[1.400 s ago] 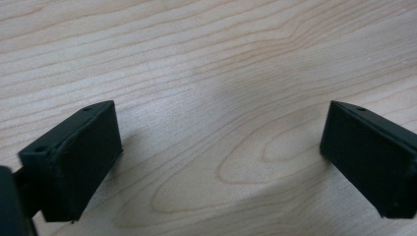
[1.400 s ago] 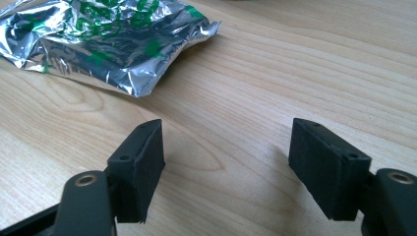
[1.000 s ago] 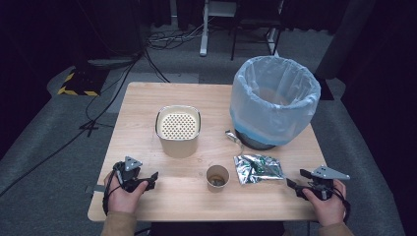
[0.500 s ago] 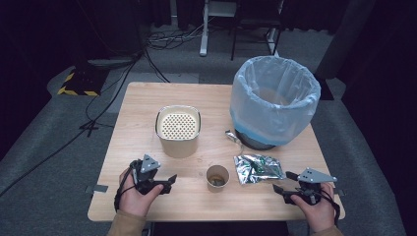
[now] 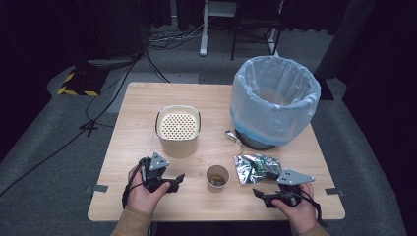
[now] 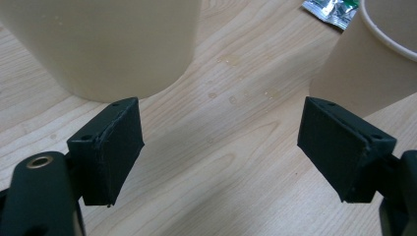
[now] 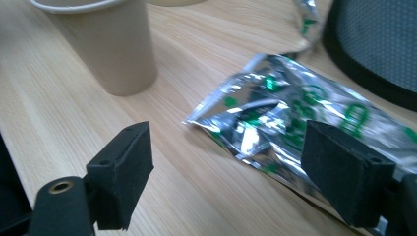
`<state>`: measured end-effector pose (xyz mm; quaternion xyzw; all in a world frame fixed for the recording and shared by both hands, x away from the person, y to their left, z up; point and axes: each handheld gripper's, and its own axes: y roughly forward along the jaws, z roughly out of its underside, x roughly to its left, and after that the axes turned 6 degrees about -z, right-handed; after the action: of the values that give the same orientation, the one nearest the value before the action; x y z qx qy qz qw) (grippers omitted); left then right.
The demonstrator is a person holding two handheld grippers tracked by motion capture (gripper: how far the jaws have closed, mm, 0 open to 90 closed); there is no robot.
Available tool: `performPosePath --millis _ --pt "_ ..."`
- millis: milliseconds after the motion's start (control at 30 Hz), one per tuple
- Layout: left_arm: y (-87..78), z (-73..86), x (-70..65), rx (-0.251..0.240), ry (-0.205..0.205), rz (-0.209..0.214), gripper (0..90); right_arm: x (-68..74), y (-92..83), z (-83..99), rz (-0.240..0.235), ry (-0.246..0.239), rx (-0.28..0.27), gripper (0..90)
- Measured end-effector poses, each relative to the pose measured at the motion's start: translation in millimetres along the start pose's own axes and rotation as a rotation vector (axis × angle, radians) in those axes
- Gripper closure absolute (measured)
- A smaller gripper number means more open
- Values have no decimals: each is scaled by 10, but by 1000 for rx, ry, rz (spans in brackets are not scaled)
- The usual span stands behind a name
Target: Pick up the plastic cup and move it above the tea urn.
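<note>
- High view: right gripper (image 5: pixel 265 194) sits low at the table's (image 5: pixel 142 118) near edge, fingers wide w/ nothing between them; they have just been opening further. The foil packet (image 5: pixel 256 167) lies flat just beyond it, beside the paper cup (image 5: pixel 217 176). Left gripper (image 5: pixel 173 181) is near the cup's other side, fingers wide, empty.
- The lined bin (image 5: pixel 274 101) stands close behind the packet, so it looks the likely drop spot. A 2nd small wrapper (image 5: pixel 233 136) lies at its base; the beige canister (image 5: pixel 178 129) is well apart to the left.
- Left gripper view: both fingers (image 6: pixel 110 147) spread, bare table between; the canister and cup flank the gap. Room is tight here, so any sweep risks tipping the cup.
- Right gripper view: the packet's crumpled near corner (image 7: pixel 216 123) sits raised off the wood between the spread fingers (image 7: pixel 125 169). Best to come in low, 1 finger each side of that corner, and pinch the foil edge, keeping clear of the cup.
</note>
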<state>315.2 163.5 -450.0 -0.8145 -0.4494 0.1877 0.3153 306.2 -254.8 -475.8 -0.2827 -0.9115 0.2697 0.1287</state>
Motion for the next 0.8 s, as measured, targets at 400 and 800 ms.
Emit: performPosePath --millis 400,800 --pt "-158 195 114 -5 -48 -57 178 313 553 -177 -122 -61 17 195" --pt "-371 440 215 -16 -120 -117 180 492 966 -306 -180 -95 33 195"
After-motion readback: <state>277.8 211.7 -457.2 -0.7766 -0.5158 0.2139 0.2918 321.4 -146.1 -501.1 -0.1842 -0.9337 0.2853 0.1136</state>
